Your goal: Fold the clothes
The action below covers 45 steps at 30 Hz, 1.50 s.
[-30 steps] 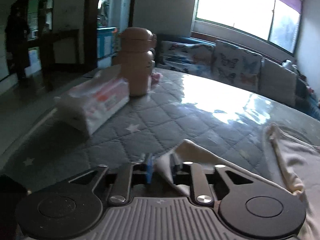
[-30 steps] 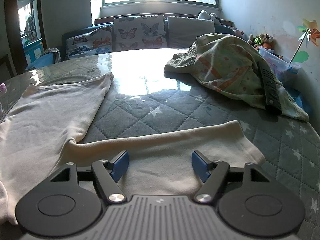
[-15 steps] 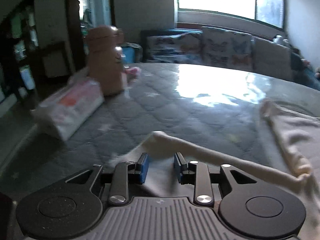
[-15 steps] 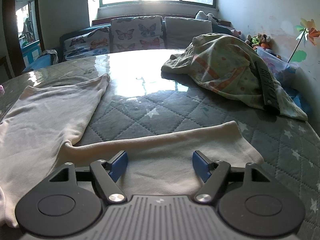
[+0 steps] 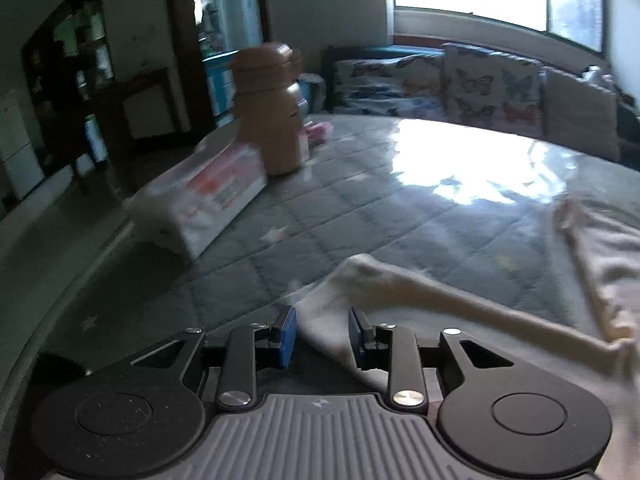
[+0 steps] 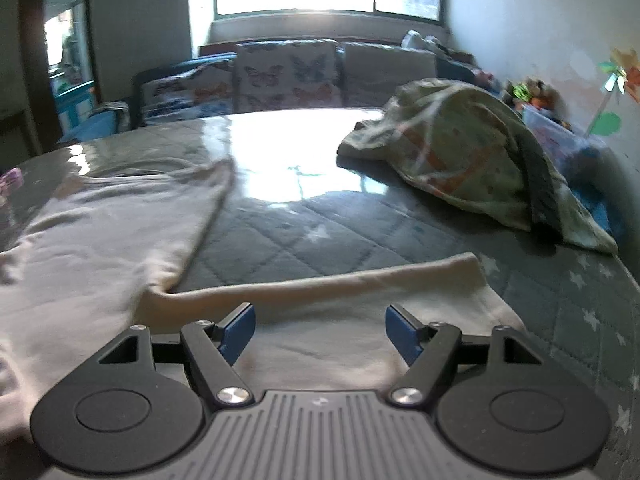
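A cream long-sleeved garment (image 6: 100, 232) lies spread on the grey quilted table (image 6: 320, 232). One of its sleeves (image 6: 360, 292) stretches to the right under my right gripper (image 6: 320, 330), which hovers open just above it with wide jaws. In the left wrist view the other sleeve (image 5: 420, 284) runs toward me. Its end lies on the table between the blue pads of my left gripper (image 5: 322, 334). Those jaws stand a little apart and do not pinch the cloth.
A tan bottle (image 5: 272, 108) and a white and red tissue pack (image 5: 208, 200) stand near the table's left edge. A patterned cloth heap (image 6: 460, 152) with a dark strip (image 6: 536, 184) on it lies at the right. A cushioned sofa (image 6: 288, 76) stands behind.
My left gripper's jaws have widened and let go of the sleeve end, which now lies flat; the left view has rolled and shifted. The right gripper has barely moved.
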Motion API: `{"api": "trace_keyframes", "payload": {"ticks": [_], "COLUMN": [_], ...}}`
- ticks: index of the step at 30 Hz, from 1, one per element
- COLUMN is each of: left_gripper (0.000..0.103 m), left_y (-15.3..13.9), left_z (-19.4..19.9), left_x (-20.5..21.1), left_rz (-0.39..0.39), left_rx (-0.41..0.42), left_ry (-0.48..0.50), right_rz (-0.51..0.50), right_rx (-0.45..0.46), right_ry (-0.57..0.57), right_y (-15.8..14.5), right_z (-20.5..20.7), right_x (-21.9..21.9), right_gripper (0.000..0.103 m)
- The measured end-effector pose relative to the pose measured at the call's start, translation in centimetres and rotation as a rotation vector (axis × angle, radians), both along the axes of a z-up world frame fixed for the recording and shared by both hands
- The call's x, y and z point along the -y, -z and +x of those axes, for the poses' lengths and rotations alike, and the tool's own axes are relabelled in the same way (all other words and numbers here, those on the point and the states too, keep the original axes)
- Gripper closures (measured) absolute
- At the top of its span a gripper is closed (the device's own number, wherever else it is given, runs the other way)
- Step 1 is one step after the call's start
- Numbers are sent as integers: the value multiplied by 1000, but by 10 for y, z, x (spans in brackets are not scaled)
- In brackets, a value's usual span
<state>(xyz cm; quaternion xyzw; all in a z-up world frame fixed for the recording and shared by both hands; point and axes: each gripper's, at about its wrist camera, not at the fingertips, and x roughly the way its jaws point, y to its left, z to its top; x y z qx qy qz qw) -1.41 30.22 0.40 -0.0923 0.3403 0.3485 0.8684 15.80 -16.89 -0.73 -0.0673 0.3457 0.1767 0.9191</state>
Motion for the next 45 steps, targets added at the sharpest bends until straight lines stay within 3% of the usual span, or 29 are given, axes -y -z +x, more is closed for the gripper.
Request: {"api": "trace_keyframes", "payload": {"ticks": [10, 17, 25, 30, 42, 45], "left_gripper": [72, 72, 71, 70, 69, 62], "left_y": [-19, -3, 20, 25, 23, 14], "left_z": [74, 147, 198, 212, 213, 203], "left_x": [55, 81, 82, 82, 78, 81], "left_rz": [-52, -68, -30, 45, 50, 48], "left_rx": [45, -1, -53, -71, -60, -47], "left_ry": [292, 410, 421, 391, 383, 387], "right_rz": [1, 5, 4, 11, 1, 3], "right_rx": [-4, -32, -49, -48, -38, -25], "right_ry": [-122, -80, -71, -65, -69, -60], "right_y": [-9, 1, 8, 9, 7, 3], "right_z": [-18, -9, -5, -2, 0, -3], "right_x": [-31, -24, -16, -12, -11, -8], "right_gripper": [29, 29, 28, 26, 21, 21]}}
